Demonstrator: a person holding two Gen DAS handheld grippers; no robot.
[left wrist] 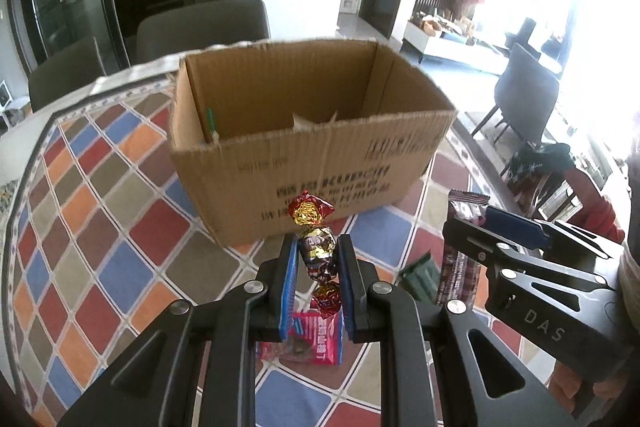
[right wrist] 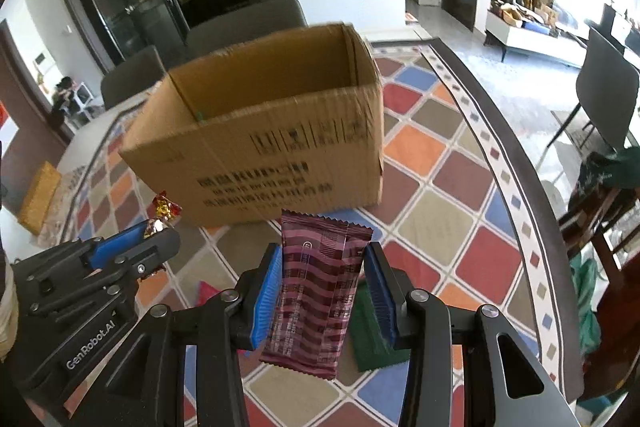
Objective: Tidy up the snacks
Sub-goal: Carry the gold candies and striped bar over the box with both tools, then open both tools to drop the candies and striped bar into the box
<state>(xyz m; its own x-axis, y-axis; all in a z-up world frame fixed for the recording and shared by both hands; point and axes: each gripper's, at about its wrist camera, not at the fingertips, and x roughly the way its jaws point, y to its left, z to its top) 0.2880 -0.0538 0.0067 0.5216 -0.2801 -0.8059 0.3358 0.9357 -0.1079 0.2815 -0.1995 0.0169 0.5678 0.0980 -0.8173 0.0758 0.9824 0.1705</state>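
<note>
An open cardboard box (left wrist: 308, 151) stands on the checkered tablecloth, straight ahead in both views (right wrist: 264, 131). My left gripper (left wrist: 318, 259) is shut on a foil-wrapped candy (left wrist: 316, 251) with red and gold twisted ends, held above the table in front of the box. My right gripper (right wrist: 324, 275) is shut on a maroon striped snack packet (right wrist: 316, 287), held upright in front of the box. The right gripper and its packet also show at the right of the left wrist view (left wrist: 464, 227). The left gripper with the candy shows at the left of the right wrist view (right wrist: 156, 231).
A pink snack packet (left wrist: 308, 339) and a dark green packet (right wrist: 372, 331) lie on the tablecloth (left wrist: 100, 227) under the grippers. Grey chairs (left wrist: 200, 27) stand behind the table. A woven yellow mat (right wrist: 38, 195) lies at the far left. The table edge curves on the right.
</note>
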